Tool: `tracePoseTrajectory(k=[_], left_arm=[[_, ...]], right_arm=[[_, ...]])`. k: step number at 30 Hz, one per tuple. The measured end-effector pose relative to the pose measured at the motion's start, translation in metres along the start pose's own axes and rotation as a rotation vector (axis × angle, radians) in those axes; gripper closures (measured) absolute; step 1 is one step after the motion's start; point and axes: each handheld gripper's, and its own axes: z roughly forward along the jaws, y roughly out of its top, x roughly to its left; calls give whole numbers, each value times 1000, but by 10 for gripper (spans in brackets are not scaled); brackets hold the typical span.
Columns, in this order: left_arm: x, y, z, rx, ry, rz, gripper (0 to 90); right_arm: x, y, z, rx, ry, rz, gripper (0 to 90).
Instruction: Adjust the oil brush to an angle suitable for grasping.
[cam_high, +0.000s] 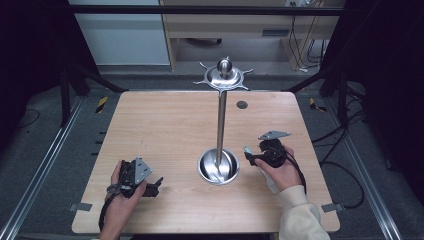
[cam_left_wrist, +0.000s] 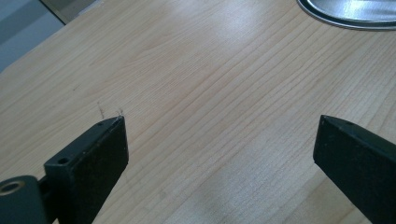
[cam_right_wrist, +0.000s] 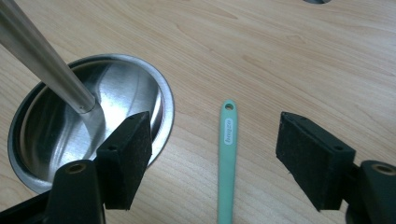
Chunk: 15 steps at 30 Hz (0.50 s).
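A steel stand rises from a round bowl-shaped base (cam_high: 218, 168) on the wooden table (cam_high: 165, 125); its pole (cam_high: 221, 120) ends in a top disc with hooks (cam_high: 223, 76). The base (cam_right_wrist: 51, 140) and pole (cam_right_wrist: 42, 56) sit left of my right gripper (cam_right_wrist: 213, 119). That gripper is open, and a mint-green utensil handle (cam_right_wrist: 227, 158) lies on the wood between its jaws, touching neither. From above, my right gripper (cam_high: 250, 156) is just right of the base, with the green tip (cam_high: 247, 149) beside it. My left gripper (cam_high: 156, 184) rests low at the front left, open (cam_left_wrist: 222, 120) over bare wood.
A small dark round hole (cam_high: 242, 105) marks the table's far side. The base's rim (cam_left_wrist: 345, 14) shows ahead of the left gripper. Black frame posts and cables (cam_high: 345, 150) stand off the right edge. Bare wood stretches across the table's left and middle.
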Motion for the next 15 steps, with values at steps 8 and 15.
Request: tracePoseTrajectory(k=[8, 15], left_arm=[[0, 0, 0, 1, 1, 3, 28], [0, 1, 0, 5, -2, 8, 28]], right_arm=[[2, 0, 1, 0, -1, -27, 371], [8, 0, 6, 16, -3, -71, 550]])
